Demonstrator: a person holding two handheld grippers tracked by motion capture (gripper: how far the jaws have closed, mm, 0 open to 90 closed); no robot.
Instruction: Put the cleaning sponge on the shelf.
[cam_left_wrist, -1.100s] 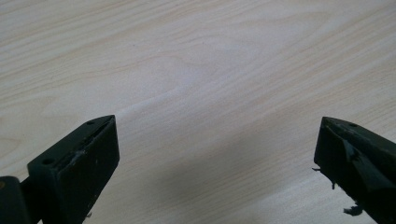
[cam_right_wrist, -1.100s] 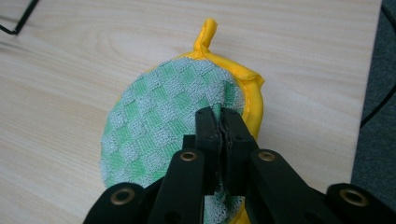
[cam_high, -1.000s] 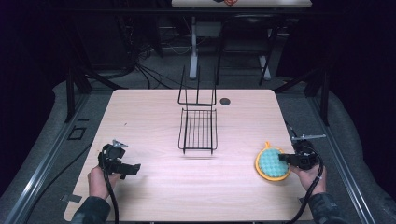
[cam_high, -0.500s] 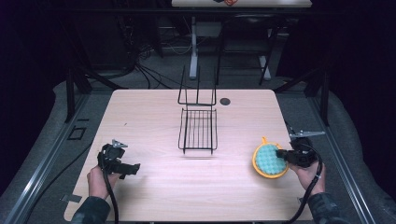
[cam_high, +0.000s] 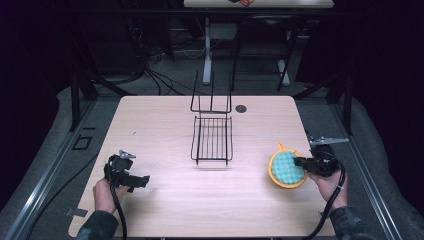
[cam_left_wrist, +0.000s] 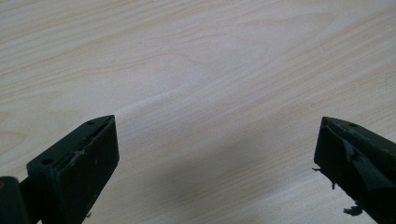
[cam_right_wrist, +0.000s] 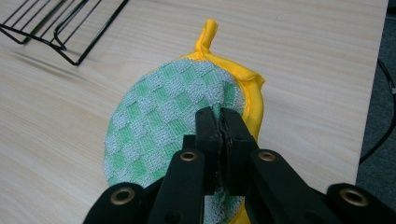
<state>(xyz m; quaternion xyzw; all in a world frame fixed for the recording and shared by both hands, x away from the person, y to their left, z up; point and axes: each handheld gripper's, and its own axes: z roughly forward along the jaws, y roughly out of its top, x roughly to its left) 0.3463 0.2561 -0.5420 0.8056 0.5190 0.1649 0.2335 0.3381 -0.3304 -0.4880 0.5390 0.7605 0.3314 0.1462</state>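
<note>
A round pot holder (cam_high: 286, 168) (cam_right_wrist: 173, 116) with a green checked face, yellow rim and yellow loop is at the table's right side. My right gripper (cam_high: 301, 162) (cam_right_wrist: 221, 116) is shut on its near edge and holds it tilted up off the wood. At the table's left front, my left gripper (cam_high: 141, 181) (cam_left_wrist: 215, 154) is held low over bare wood, jaws wide open with nothing between them.
A black wire rack (cam_high: 212, 138) with an upright back stands at the table's (cam_high: 165, 115) middle; its corner (cam_right_wrist: 56, 28) lies up and left of the pot holder. A small dark disc (cam_high: 241, 108) lies behind the rack. The table's right edge (cam_right_wrist: 373, 93) is close.
The right gripper has lifted the pot holder a little, and it now stands more tilted up from the table. The left gripper has stayed put.
</note>
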